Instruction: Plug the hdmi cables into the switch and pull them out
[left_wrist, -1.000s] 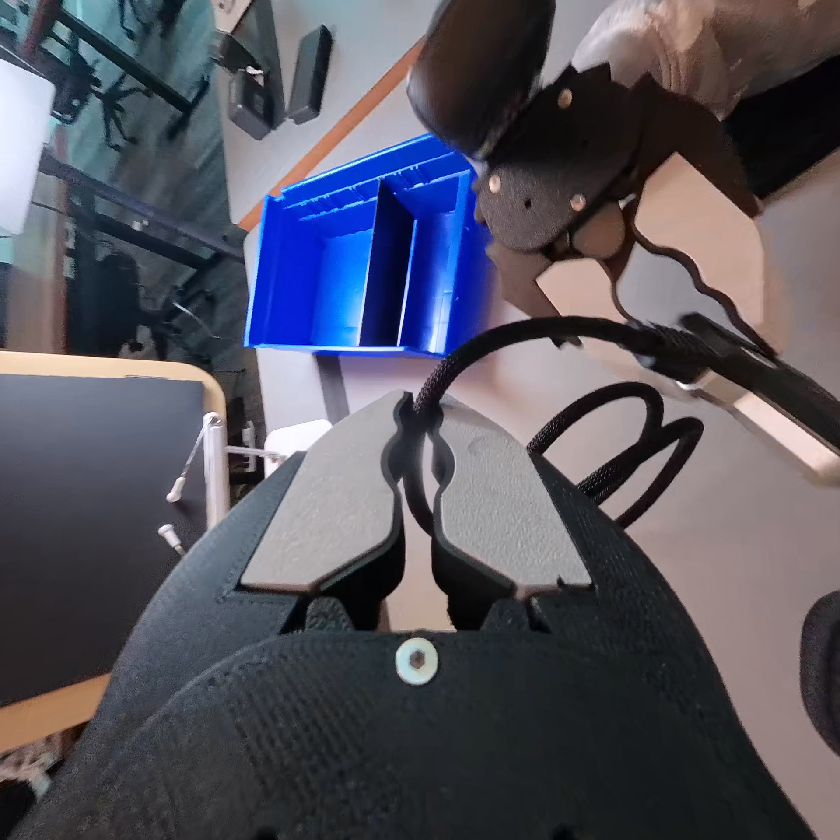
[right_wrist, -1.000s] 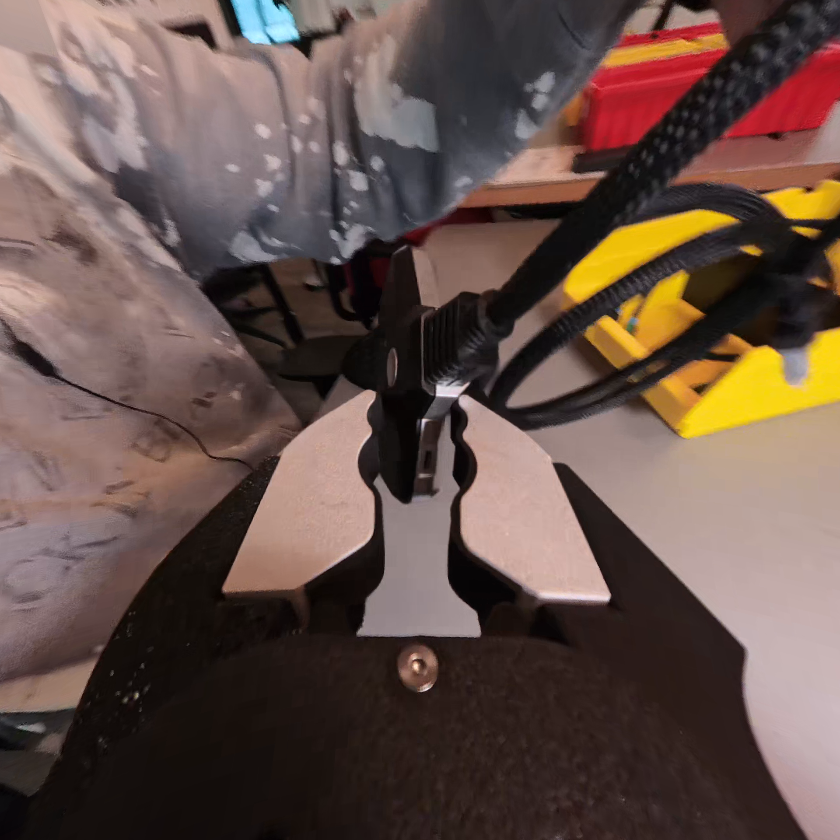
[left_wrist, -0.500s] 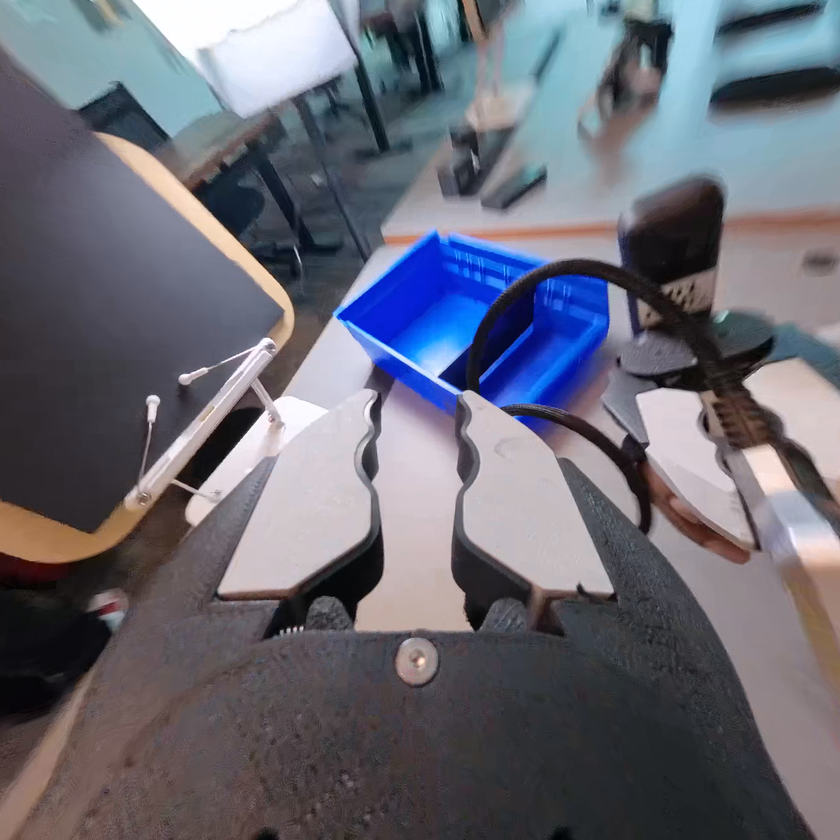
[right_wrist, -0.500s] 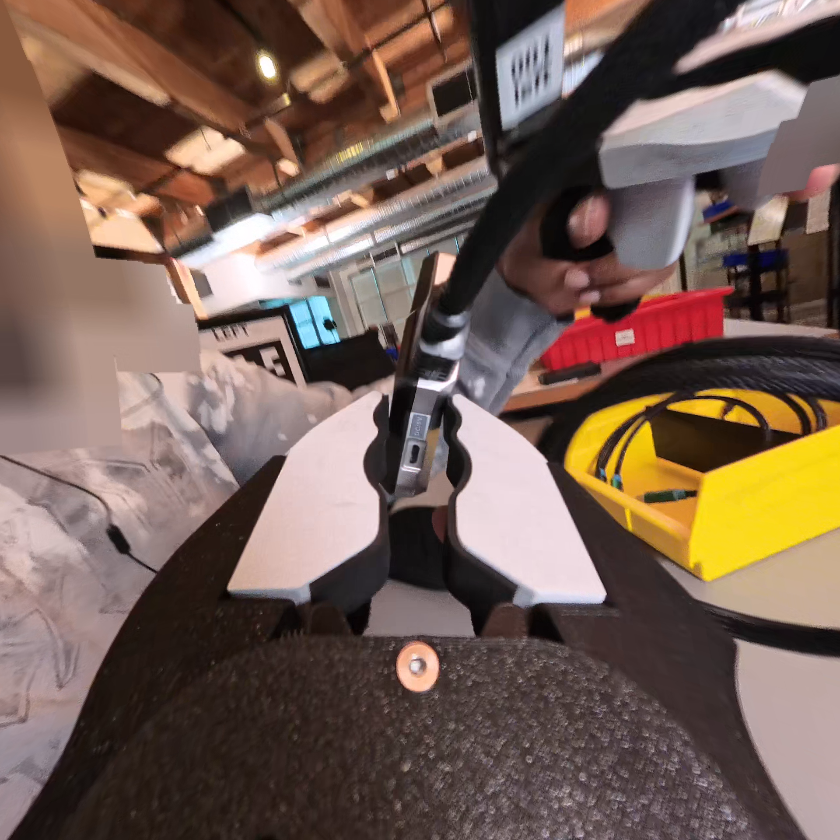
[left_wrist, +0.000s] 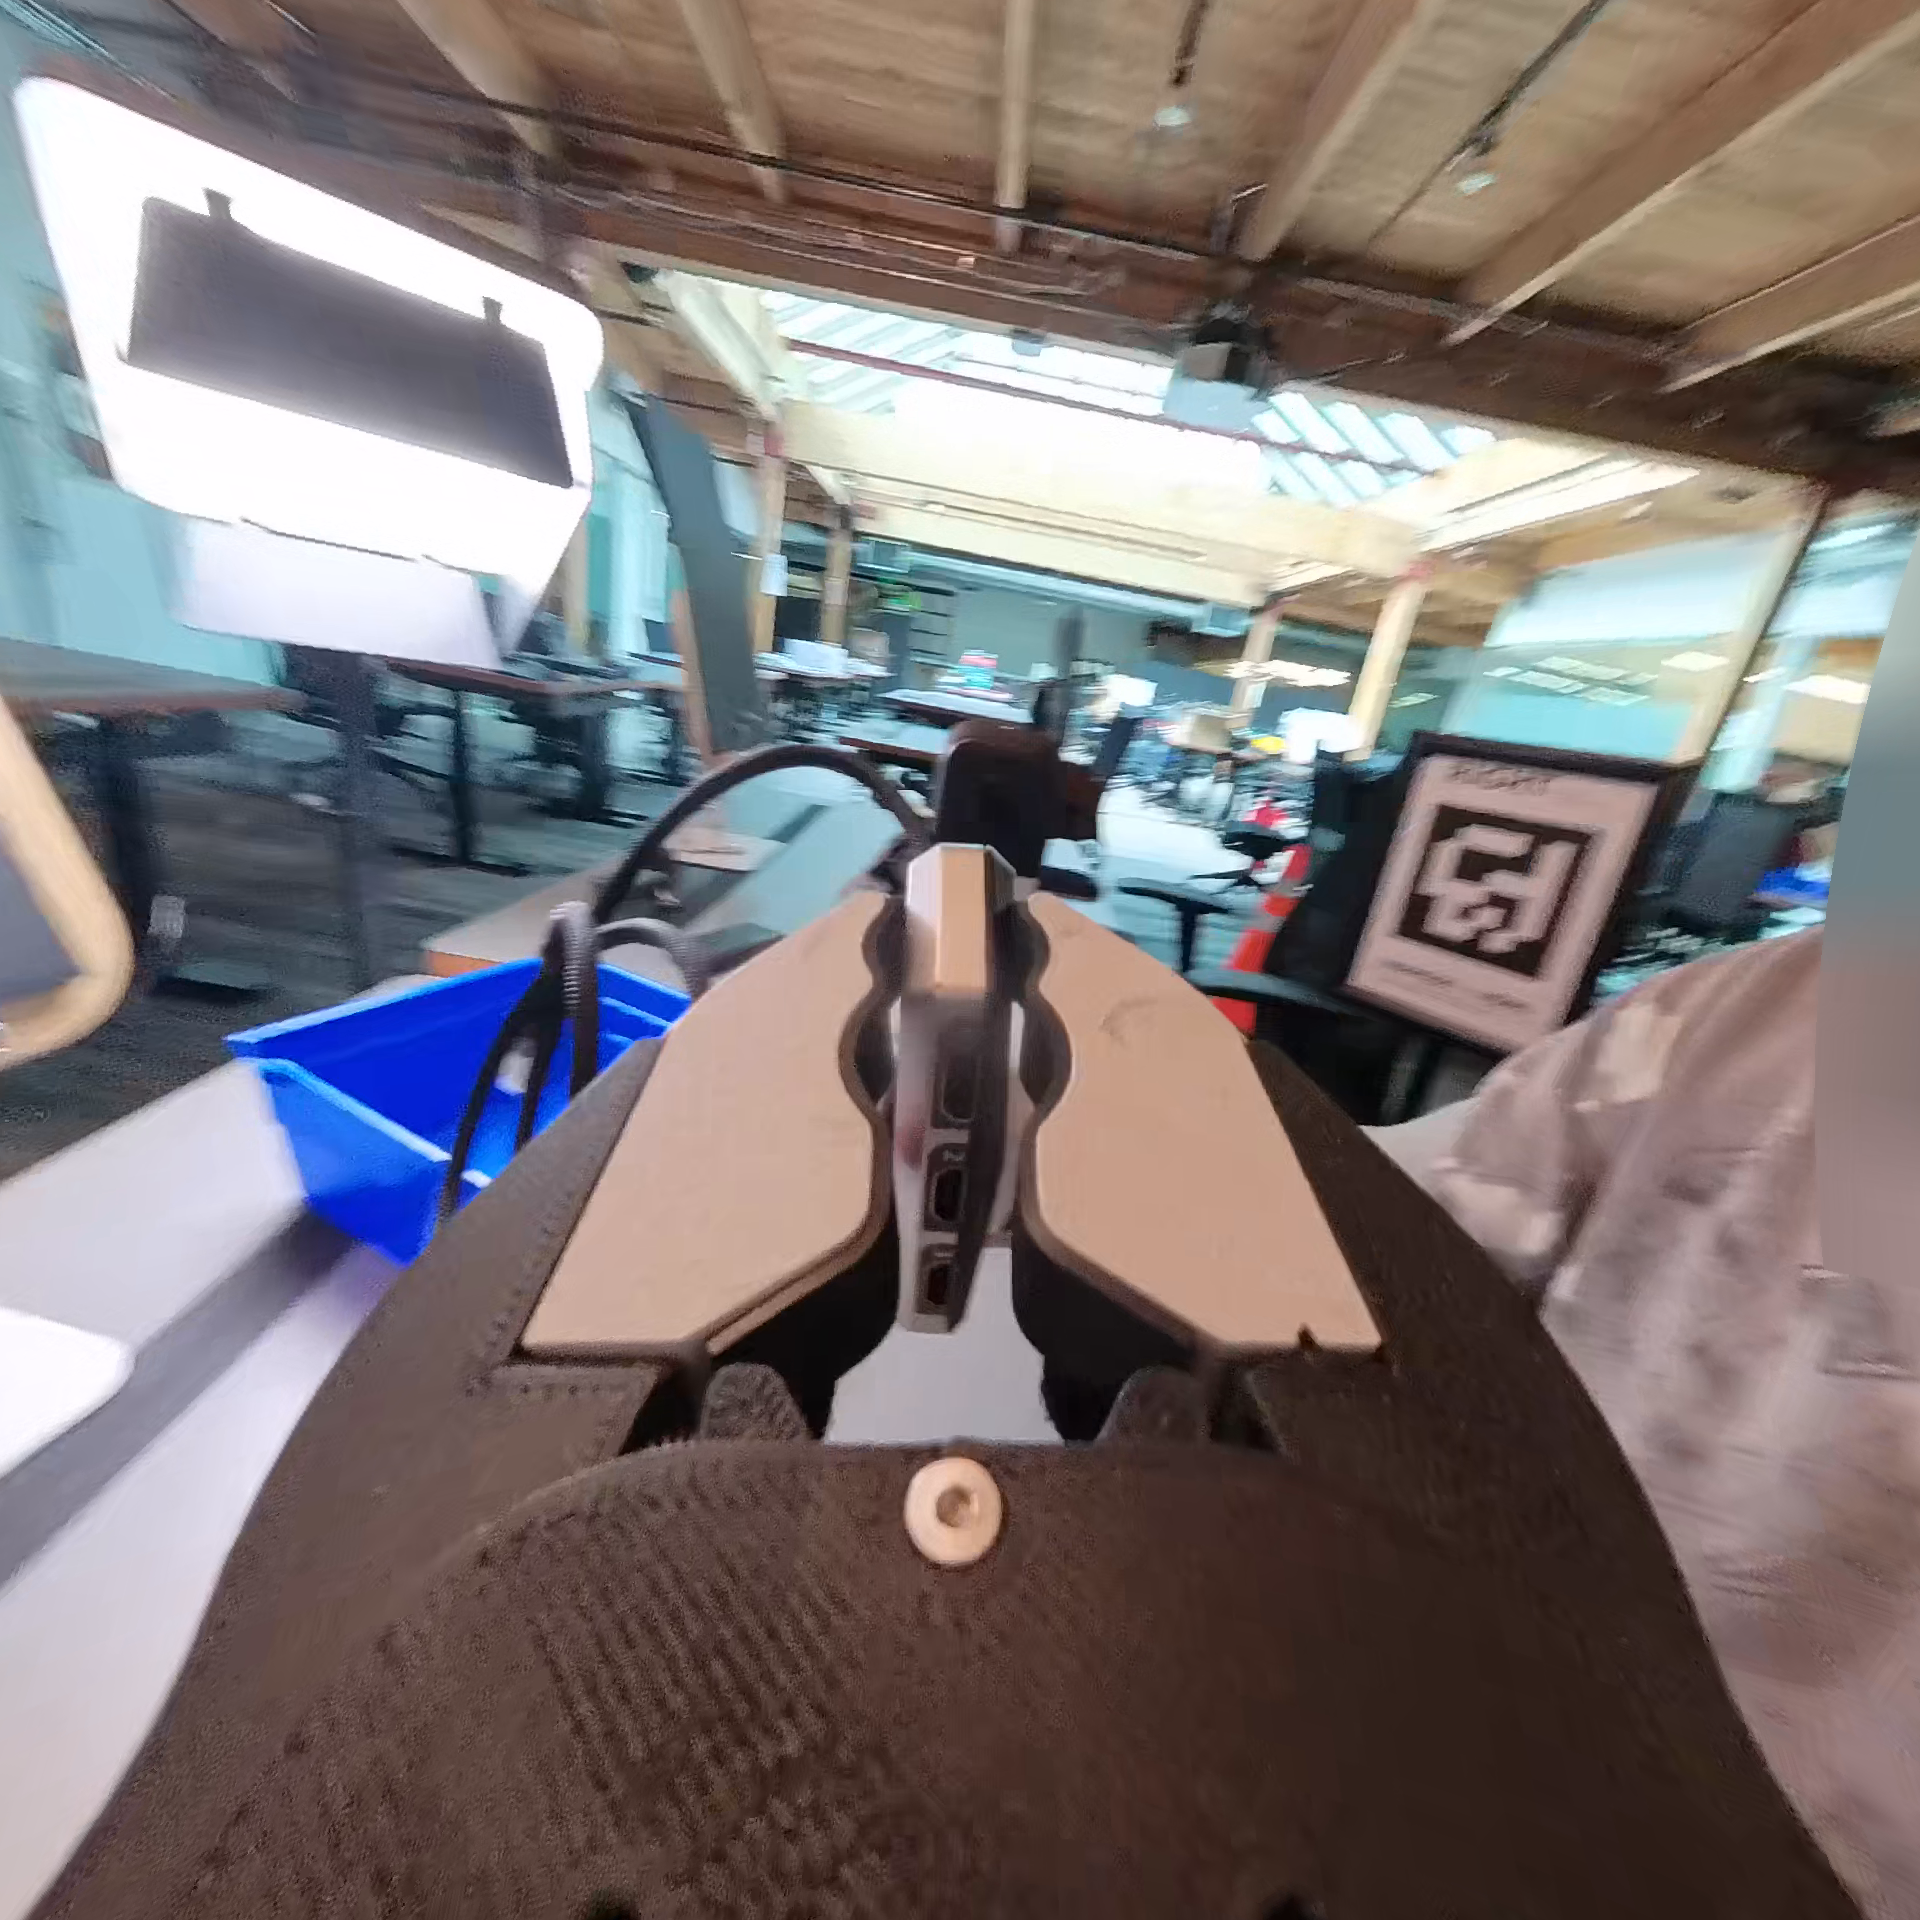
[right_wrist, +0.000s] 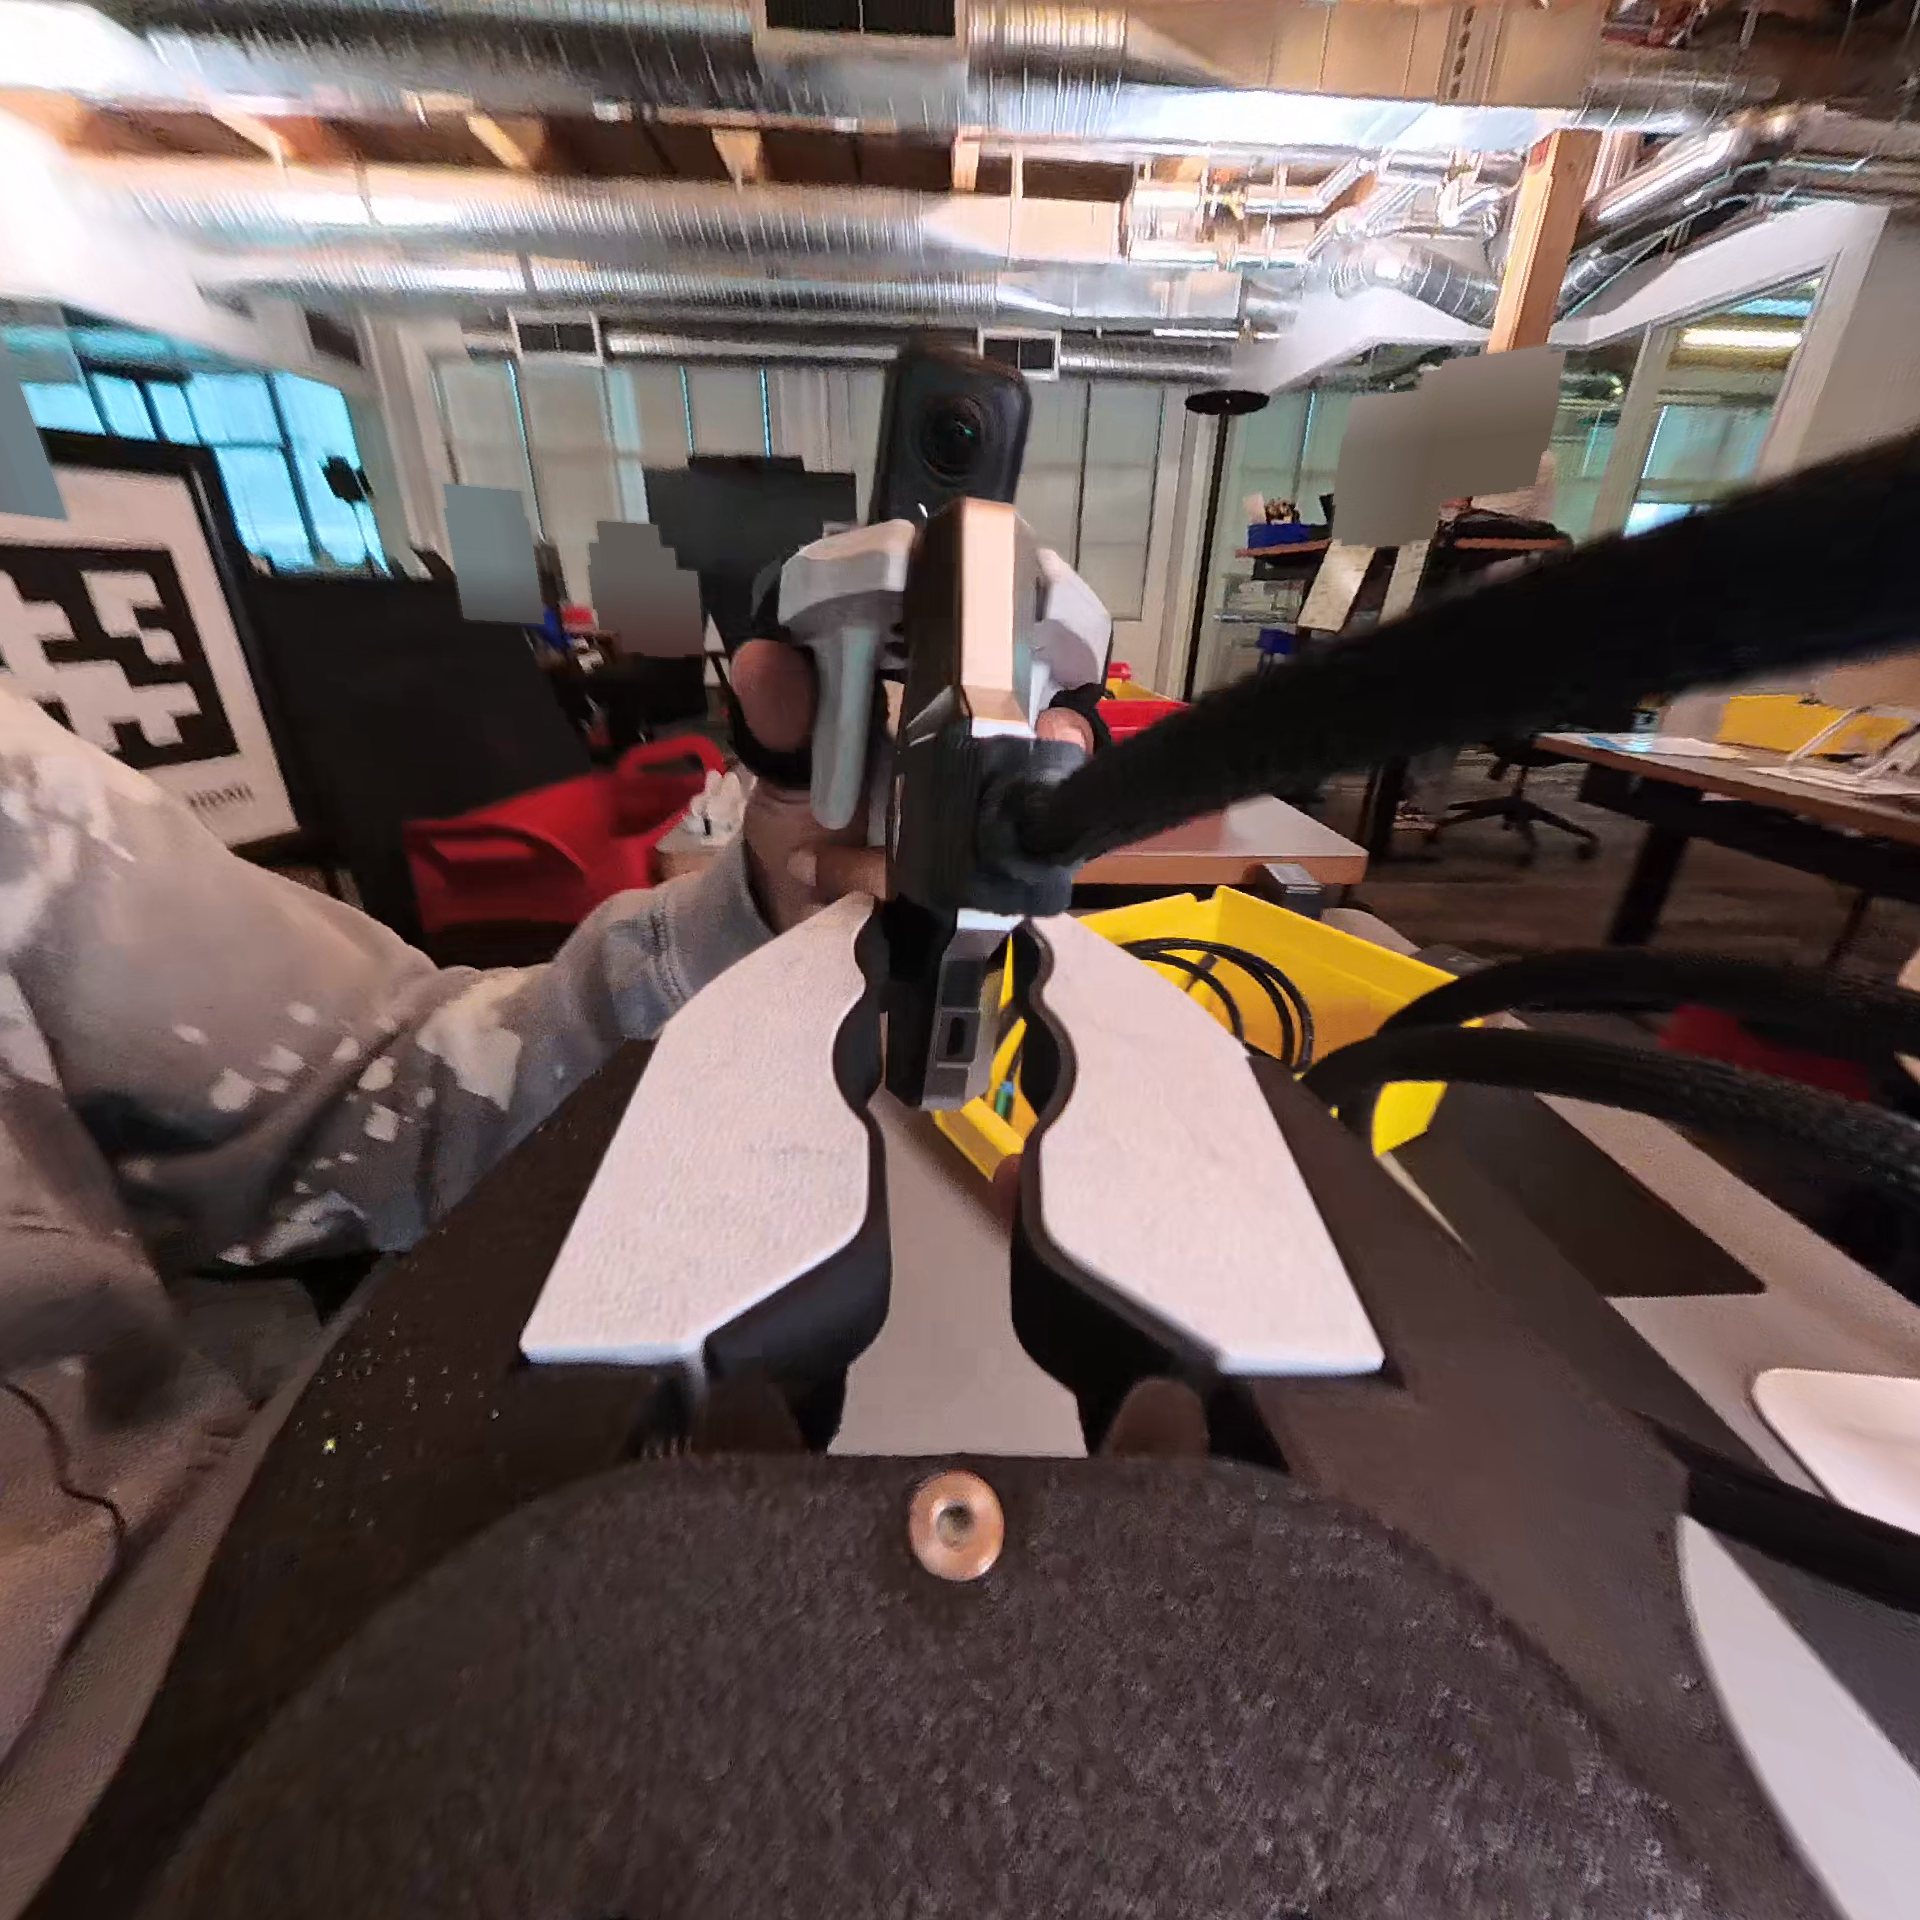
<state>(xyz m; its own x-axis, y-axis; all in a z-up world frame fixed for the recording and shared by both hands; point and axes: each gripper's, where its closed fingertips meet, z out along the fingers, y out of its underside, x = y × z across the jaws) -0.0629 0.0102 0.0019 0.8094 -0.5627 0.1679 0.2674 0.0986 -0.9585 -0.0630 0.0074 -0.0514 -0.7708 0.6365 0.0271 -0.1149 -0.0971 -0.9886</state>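
Note:
A thin silver HDMI switch (left_wrist: 948, 1039) stands edge-on between my left gripper's (left_wrist: 954, 914) fingers, which are shut on it; a row of ports shows on its near edge. In the right wrist view the switch (right_wrist: 971, 623) is upright. My right gripper (right_wrist: 951, 956) is shut on its lower end and the left gripper (right_wrist: 831, 603) holds its upper end. A black braided HDMI cable (right_wrist: 1455, 665) is plugged into the switch's right side and runs off up right. In the left wrist view the cable (left_wrist: 566, 987) loops at the left.
A blue bin (left_wrist: 395, 1091) stands on the grey table (left_wrist: 125, 1195) at the left. A yellow bin (right_wrist: 1340, 966) holding cables is behind the right fingers, with more cable loops (right_wrist: 1610, 1070) beside it. A person's sleeve (right_wrist: 312, 987) is at the left. A red bin (right_wrist: 520, 842) stands farther back.
My left gripper let go of the cable, opened, moved to the switch and shut on it. The right gripper kept hold of the switch and raised it upright.

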